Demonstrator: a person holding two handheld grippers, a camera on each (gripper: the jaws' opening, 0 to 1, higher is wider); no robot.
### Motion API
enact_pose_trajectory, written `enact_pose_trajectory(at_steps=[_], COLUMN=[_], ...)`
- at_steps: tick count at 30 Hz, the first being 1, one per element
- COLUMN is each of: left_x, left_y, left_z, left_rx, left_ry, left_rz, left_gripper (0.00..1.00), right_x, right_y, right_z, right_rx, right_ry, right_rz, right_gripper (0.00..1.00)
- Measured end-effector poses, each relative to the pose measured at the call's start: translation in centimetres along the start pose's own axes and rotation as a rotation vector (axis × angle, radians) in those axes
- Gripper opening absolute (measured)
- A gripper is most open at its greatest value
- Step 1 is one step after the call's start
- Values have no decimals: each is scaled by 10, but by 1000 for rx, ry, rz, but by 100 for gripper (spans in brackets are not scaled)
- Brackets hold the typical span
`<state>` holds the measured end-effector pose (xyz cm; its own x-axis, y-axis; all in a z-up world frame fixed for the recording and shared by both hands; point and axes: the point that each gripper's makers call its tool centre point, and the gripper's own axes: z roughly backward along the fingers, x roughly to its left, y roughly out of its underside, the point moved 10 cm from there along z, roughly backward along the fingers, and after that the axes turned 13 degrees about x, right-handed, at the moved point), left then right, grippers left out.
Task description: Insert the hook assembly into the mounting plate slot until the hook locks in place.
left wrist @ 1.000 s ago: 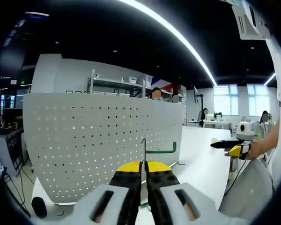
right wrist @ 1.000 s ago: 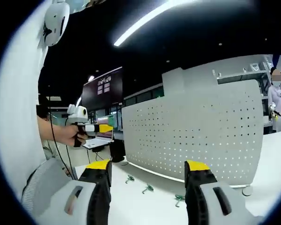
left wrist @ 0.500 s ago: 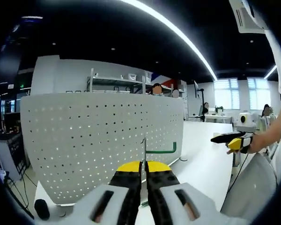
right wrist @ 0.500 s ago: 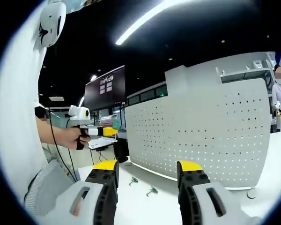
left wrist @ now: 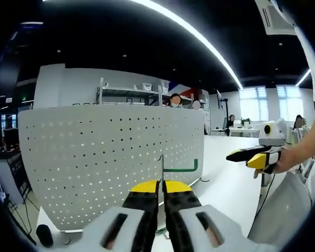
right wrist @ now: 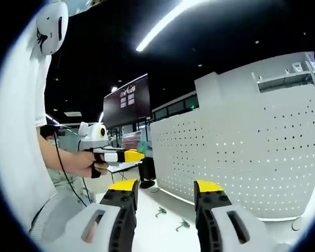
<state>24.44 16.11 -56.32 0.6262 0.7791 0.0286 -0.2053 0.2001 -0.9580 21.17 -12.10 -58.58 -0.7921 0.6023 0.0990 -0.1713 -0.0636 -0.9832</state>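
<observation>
Right now the left claw (left wrist: 160, 195) pinches a green hook (left wrist: 173, 169) before the pegboard (left wrist: 105, 157). Tilted, its prongs could miss the holes (right claw (right wrist: 164, 195) spread, empty).

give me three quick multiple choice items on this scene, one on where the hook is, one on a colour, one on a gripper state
1. Where is the hook?
A. lying on the table
B. clamped in the left hand-held gripper, in front of the pegboard
C. hanging on the pegboard

2. What colour is the hook's arm?
A. green
B. red
C. blue

3. How do the right hand-held gripper jaws stand?
A. shut on a hook
B. shut on nothing
C. apart, holding nothing

Answers:
1 B, its upright metal bar rises from between the closed jaws in the left gripper view.
2 A, the arm pointing sideways is green.
3 C, the right gripper view shows a wide gap between the yellow tips, with spare hooks on the table beyond.
</observation>
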Motion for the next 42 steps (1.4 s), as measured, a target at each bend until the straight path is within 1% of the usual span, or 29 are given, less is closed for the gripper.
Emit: enact_pose_trajectory(at_steps=[6,10,12,13,17,20,24,31,42], left_x=[-10,-17,-20,-21,-23,-26,-31,-37,-47], left_y=[-1,-2,-2,-2,-3,-4,-7,-10,-13], left_z=[-5,-6,-8,-8,-9,-11,-12,-15,-18], left_rx=[10,10,16,20,20,23,18,10,1], left_ry=[14,18,16,18,13,17,25,15,17], left_rz=[-3,-4,-2,-13,0,1,-11,-14,-12], left_gripper=[2,2,2,2,2,2,2,2,2], right_x=[3,5,7,8,10,12,13,17,20], right_y=[-5,-7,-8,-9,-13,-16,-19,-26,-33], right_z=[-9,-14,-17,-18,-23,-29,-33,-42,-52], right_rx=[-10,-12,-16,-17,-37,-36,-43,-60,-78], right_ry=[-26,-26,-24,-24,-28,-48,-65,-95,-120], right_rz=[-3,-4,1,7,5,10,8,-3,-34], right_gripper=[37,37,35,34,31,30,29,26,25])
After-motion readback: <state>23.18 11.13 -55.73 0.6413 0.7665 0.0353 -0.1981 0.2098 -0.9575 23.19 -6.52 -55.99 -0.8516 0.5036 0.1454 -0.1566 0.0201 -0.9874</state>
